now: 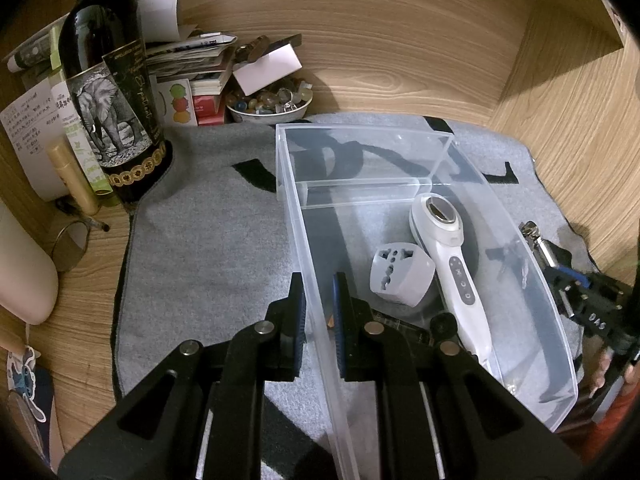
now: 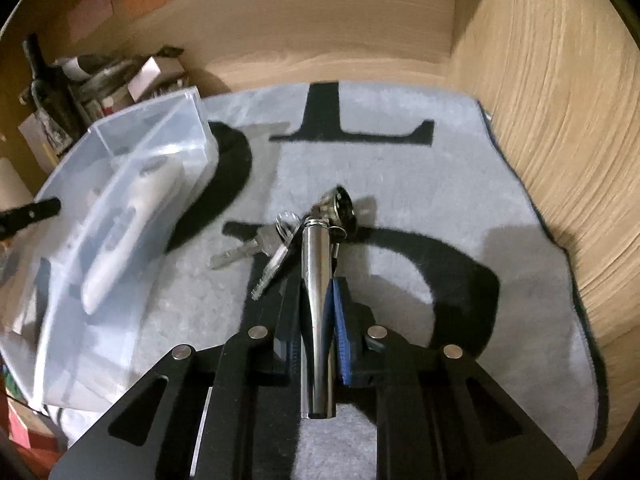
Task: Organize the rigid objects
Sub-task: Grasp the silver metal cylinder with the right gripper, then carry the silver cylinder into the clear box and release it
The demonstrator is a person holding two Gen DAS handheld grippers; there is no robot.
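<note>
A clear plastic bin (image 1: pixel 432 148) stands on a grey mat (image 1: pixel 208 232). Inside it lie a white handheld device (image 1: pixel 452 264) and a white plug adapter (image 1: pixel 400 276). My left gripper (image 1: pixel 319 284) is shut on the bin's left wall, one finger inside and one outside. My right gripper (image 2: pixel 318 280) is shut on a silver metal cylinder (image 2: pixel 318 280) with a bunch of keys (image 2: pixel 260 256) on its ring, just right of the bin (image 2: pixel 120 184). The keychain and right gripper also show at the right edge of the left wrist view (image 1: pixel 540 244).
A dark wine bottle (image 1: pixel 112 92), papers, books and a bowl of small stones (image 1: pixel 272 100) crowd the back left corner. A gold tube (image 1: pixel 72 176) and a wire ring lie left of the mat. Wooden walls (image 2: pixel 560 160) close in behind and on the right.
</note>
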